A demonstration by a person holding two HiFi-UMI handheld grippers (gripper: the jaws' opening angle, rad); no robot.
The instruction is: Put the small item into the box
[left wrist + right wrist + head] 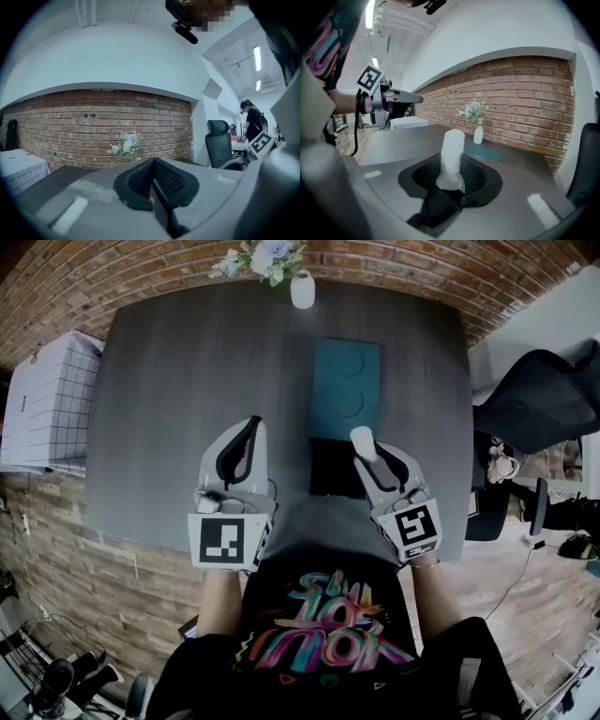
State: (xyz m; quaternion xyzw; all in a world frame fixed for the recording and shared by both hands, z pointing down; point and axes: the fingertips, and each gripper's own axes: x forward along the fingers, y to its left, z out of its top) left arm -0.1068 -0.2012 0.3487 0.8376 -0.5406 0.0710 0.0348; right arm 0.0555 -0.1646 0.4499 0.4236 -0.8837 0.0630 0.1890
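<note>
A small white roll [363,441] stands up between the fingers of my right gripper [368,452], which is shut on it just right of the black open box [330,468]. In the right gripper view the white roll [452,158] sticks up out of the right gripper [453,177]. A teal lid [345,390] lies flat on the table behind the box; the teal lid [483,151] also shows past the roll. My left gripper [249,427] hovers left of the box. The left gripper [153,180] has its pads pressed together and holds nothing.
A white vase with flowers [302,287] stands at the far table edge against the brick wall. A white checked cabinet [45,399] is off the left side, a black office chair [544,397] off the right. A person [252,123] stands far back.
</note>
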